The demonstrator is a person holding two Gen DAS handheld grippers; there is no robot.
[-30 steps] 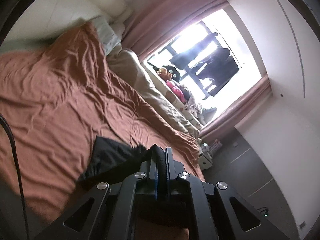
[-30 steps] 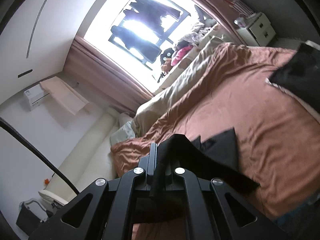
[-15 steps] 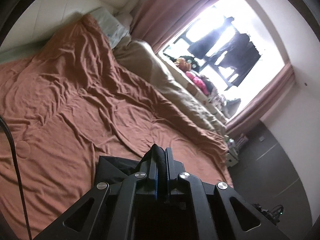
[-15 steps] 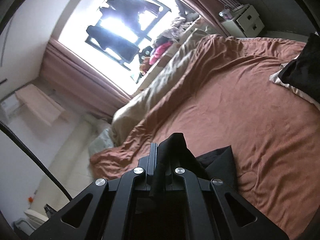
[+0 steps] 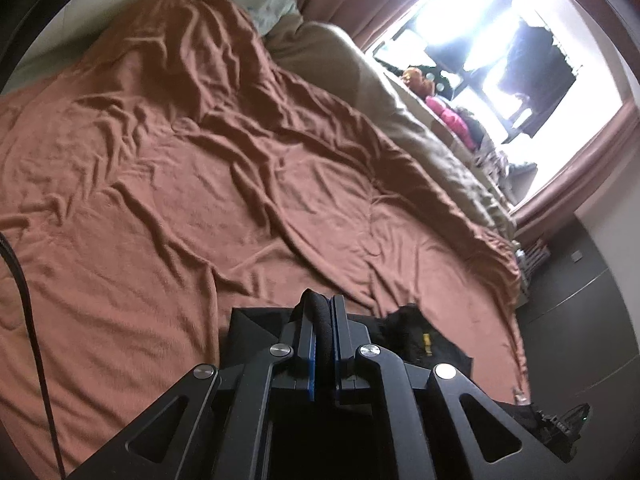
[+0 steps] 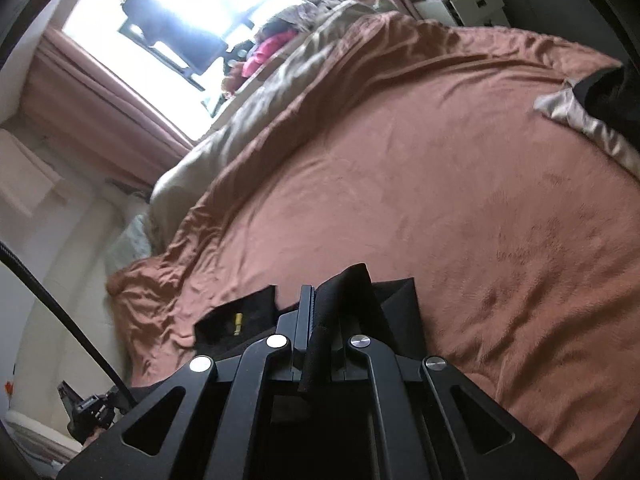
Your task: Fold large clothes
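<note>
A black garment [image 5: 428, 340] hangs between both grippers above a bed with a rust-brown cover [image 5: 180, 168]. My left gripper [image 5: 323, 308] is shut on a bunched edge of the garment. My right gripper [image 6: 320, 296] is shut on another bunched edge of the same garment [image 6: 244, 324]. A small yellow tag shows on the black cloth in both views. Most of the garment is hidden under the gripper bodies.
A beige duvet [image 5: 420, 128] lies along the window side of the bed. Another black cloth on a pale cloth [image 6: 600, 96] lies at the bed's far right. A white drawer unit [image 6: 464, 4] stands beyond the bed. Pillows [image 5: 260, 4] are at the head.
Both grippers have tilted down toward the bed and moved lower with the black garment. More of the garment now lies spread under them.
</note>
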